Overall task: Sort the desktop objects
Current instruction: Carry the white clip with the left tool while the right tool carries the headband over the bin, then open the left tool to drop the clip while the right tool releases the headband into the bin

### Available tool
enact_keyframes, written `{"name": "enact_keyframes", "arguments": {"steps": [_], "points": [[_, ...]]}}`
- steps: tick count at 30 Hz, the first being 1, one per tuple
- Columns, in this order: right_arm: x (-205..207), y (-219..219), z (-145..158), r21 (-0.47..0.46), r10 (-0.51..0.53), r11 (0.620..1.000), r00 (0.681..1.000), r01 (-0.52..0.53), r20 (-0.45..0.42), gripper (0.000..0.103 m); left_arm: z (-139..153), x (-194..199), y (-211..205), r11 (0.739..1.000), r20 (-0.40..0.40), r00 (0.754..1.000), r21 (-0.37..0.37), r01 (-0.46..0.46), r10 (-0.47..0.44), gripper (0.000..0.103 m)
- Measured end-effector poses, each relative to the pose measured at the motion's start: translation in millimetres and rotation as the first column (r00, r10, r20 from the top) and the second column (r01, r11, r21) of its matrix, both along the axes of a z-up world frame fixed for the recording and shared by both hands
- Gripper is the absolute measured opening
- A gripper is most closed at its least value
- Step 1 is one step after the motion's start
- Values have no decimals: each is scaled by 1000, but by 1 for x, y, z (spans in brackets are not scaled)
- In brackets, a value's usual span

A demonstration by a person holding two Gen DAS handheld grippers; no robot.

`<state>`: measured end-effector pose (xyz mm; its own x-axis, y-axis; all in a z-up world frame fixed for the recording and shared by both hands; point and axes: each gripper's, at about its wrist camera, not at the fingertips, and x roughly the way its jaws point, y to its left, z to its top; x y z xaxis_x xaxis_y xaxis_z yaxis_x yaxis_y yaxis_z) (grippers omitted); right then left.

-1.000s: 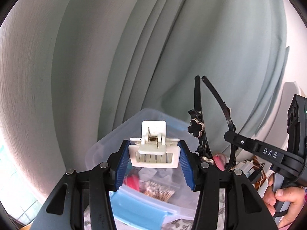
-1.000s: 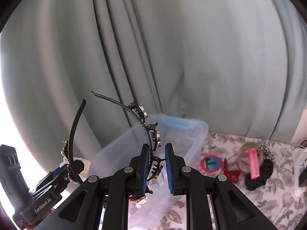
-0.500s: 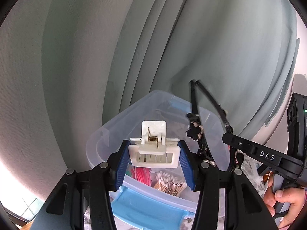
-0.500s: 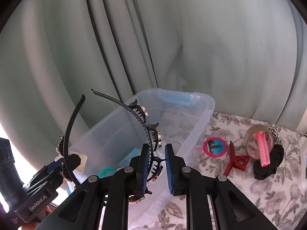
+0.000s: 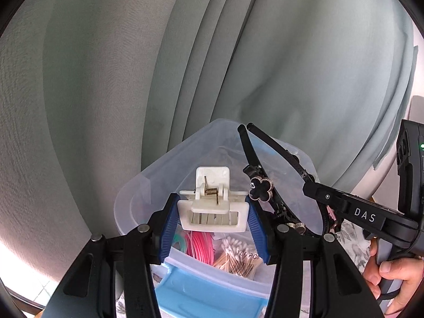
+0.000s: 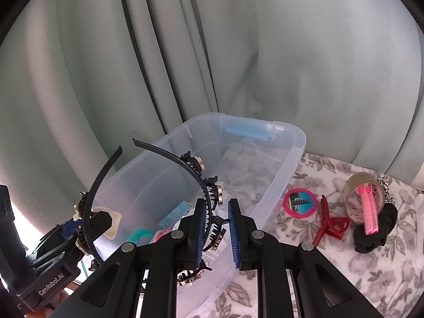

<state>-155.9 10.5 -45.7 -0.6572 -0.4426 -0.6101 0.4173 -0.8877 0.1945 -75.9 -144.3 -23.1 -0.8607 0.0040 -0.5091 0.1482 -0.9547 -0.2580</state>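
Observation:
My left gripper [image 5: 212, 208] is shut on a white hair claw clip [image 5: 212, 185] and holds it above the near end of a clear plastic bin [image 5: 159, 169]. My right gripper [image 6: 216, 212] is shut on a black headband [image 6: 185, 164] with clover ornaments; the band sits against its left pad and arcs out over the bin [image 6: 291, 135]. In the left wrist view the headband [image 5: 275, 143] and the right gripper [image 5: 344, 206] hang just right of the clip. The right wrist view has the left gripper [image 6: 79, 228] at the lower left.
The bin holds pink and teal coil ties [image 5: 198, 246], a pack of cotton swabs [image 5: 235, 251] and a blue card [image 6: 175, 213]. On the floral cloth to its right lie a pink round mirror [image 6: 299, 202], a red claw clip [image 6: 328, 222], a tape roll [image 6: 363, 201] and a black scrunchie [image 6: 376, 235]. A curtain hangs behind.
Both grippers have sunk and tipped down toward the bin, so it looks larger and its inside shows more. The clip and the headband stay gripped as before.

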Motion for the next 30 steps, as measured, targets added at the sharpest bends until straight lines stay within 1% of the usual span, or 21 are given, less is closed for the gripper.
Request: {"name": "enact_keyframes", "arguments": {"steps": [3, 16, 22, 27, 28, 30], "points": [[-2, 2, -1, 5, -1, 1000, 1000, 1, 1, 19, 0, -4, 0, 1000, 5, 1000, -9, -2, 2, 52], [2, -3, -1, 44, 3, 999, 1000, -2, -5, 21, 2, -13, -8, 1000, 10, 1000, -6, 4, -4, 52], [3, -7, -1, 51, 24, 998, 1000, -24, -2, 29, 3, -17, -12, 1000, 17, 1000, -12, 4, -3, 53], [6, -9, -1, 51, 24, 998, 1000, -24, -2, 30, 3, -20, -17, 1000, 18, 1000, -8, 3, -3, 53], [6, -9, -1, 52, 25, 998, 1000, -24, -3, 30, 3, -14, -15, 1000, 18, 1000, -7, 5, -4, 53], [7, -9, -1, 51, 25, 998, 1000, -25, -2, 31, 3, -15, -17, 1000, 18, 1000, -4, 5, -5, 53]]}}
